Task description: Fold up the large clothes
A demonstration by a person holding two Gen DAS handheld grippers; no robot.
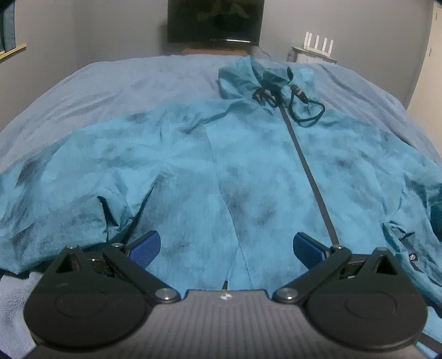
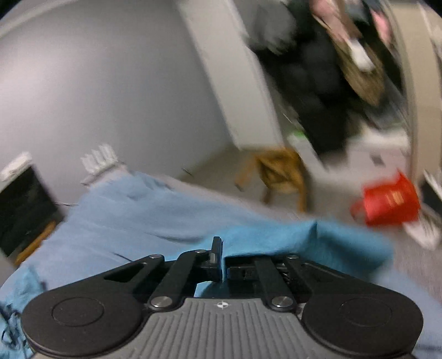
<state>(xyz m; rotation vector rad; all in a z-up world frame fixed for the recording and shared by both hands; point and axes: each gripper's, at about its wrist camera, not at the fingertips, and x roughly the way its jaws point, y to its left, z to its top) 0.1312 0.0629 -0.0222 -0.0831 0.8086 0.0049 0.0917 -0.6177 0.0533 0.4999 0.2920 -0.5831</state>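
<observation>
Left of the left gripper (image 1: 226,245), a crumpled sleeve (image 1: 55,193) of the teal jacket (image 1: 248,171) lies on the pale blue bedcover (image 1: 116,82). Between the wide-spread blue pads (image 1: 145,247) the jacket front is spread flat, with nothing gripped and no pad pressing on the cloth. Just beyond the right pad, a black zipper (image 1: 306,163) runs away from the gripper toward the collar (image 1: 265,74), where black drawcords (image 1: 304,110) lie looped. Far ahead stand a dark screen (image 1: 215,22) and, to its right, a white router (image 1: 317,44) on a small shelf.

Right wrist view, blurred throughout: far left of the right gripper (image 2: 223,262), the dark screen (image 2: 25,204) and white router (image 2: 99,160) appear beyond the bedcover (image 2: 124,210). The jaws are fully closed and pinch an edge of the teal jacket (image 2: 276,240), which passes between the fingers and drapes to the right of them. Ahead and to the right stands a wooden stool (image 2: 279,171). Further right, an open wardrobe (image 2: 414,69) holds dark hanging clothes (image 2: 312,77) and other items too blurred to identify. Below it, a red basket (image 2: 389,201) sits on the floor; its contents cannot be told.
</observation>
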